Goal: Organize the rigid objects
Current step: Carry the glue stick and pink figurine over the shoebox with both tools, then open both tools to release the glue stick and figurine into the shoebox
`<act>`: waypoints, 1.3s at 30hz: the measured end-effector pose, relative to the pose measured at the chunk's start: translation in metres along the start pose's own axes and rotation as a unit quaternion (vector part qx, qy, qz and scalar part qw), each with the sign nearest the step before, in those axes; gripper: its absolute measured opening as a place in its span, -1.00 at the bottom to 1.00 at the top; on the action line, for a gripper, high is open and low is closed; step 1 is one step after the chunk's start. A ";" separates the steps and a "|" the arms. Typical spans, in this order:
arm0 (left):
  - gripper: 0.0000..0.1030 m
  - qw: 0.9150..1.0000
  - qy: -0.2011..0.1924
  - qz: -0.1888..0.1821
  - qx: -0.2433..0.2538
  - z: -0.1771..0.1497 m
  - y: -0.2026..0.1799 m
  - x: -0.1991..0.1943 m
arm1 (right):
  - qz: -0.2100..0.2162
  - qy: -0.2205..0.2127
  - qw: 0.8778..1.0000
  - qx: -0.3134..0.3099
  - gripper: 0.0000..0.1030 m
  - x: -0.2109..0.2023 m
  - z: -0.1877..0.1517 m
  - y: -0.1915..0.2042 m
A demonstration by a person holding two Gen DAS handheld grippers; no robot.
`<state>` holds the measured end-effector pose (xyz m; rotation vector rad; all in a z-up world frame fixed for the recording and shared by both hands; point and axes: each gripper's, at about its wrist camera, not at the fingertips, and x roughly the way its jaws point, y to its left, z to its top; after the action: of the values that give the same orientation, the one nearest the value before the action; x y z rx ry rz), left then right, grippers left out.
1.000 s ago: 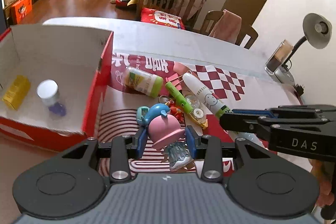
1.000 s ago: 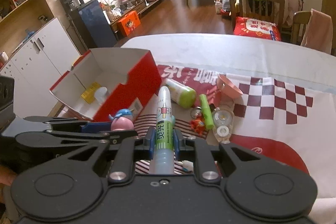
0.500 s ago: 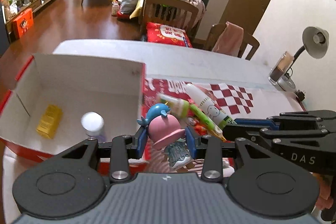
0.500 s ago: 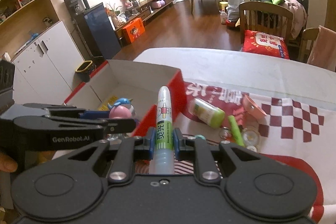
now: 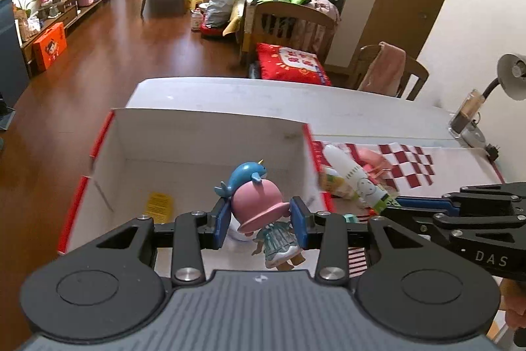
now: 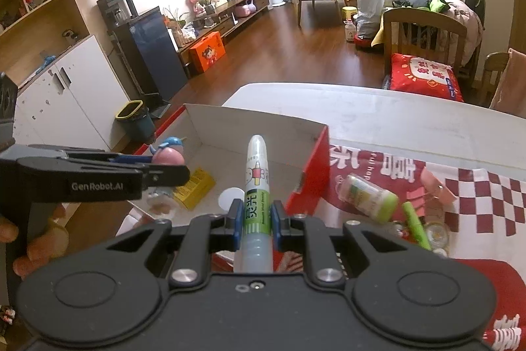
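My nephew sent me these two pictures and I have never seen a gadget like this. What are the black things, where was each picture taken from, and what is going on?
No robot here: a person holds a two-finger gripper in each hand, with a wide-angle camera on each looking along its fingers. One picture is from the left gripper, the other from the right gripper.

The left one is shut on a small doll with a pink hat and a blue whale on top. The right one is shut on a glue tube. Both hang over an open red box on the table, which already holds a yellow pack and a white-capped item. On the checked cloth beside the box lie a green-capped bottle and other small items.
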<state>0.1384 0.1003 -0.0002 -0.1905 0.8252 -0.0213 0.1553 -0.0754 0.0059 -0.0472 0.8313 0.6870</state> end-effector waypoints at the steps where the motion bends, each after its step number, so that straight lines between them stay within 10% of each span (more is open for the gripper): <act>1: -0.25 1.000 0.000 0.003 0.002 0.002 0.007 0.001 | -0.003 0.000 1.000 -0.001 -0.68 0.003 0.000 0.003; 17: -0.25 0.998 0.054 0.021 0.040 0.016 0.080 0.070 | -0.088 0.038 0.995 -0.017 -0.68 0.091 0.005 0.031; 39: -0.25 0.977 0.164 0.021 0.132 0.013 0.058 0.156 | -0.114 0.103 0.987 -0.051 -0.68 0.146 -0.003 0.057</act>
<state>0.2506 0.1450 -0.1153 0.0860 1.1451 -0.1244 0.1892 0.0475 -0.0850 -0.3062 0.9704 0.5126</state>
